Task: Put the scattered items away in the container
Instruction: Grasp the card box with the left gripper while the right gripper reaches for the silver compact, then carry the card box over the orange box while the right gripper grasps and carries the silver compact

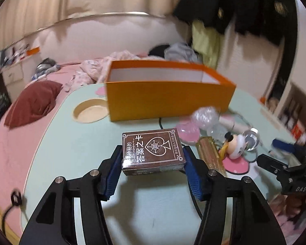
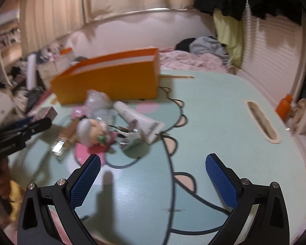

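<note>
My left gripper (image 1: 152,161) is shut on a brown card box (image 1: 153,150) and holds it above the mint table (image 1: 71,143), short of the open orange box (image 1: 169,94). The right gripper (image 2: 153,163) is open and empty, above the table. Ahead of it lie a white tube (image 2: 138,120), a silver-capped clear bottle (image 2: 126,136), a small doll figure (image 2: 91,130), a gold tube (image 2: 65,138) and a crumpled clear wrapper (image 2: 97,100). The orange box (image 2: 110,81) stands behind them. The same pile shows in the left wrist view (image 1: 218,134).
A round cup recess (image 1: 90,111) lies left of the orange box. A slot (image 2: 262,122) is cut near the table's right side. A pink bed with a red pillow (image 1: 34,104) and clothes surrounds the table. The right gripper also shows in the left view (image 1: 283,163).
</note>
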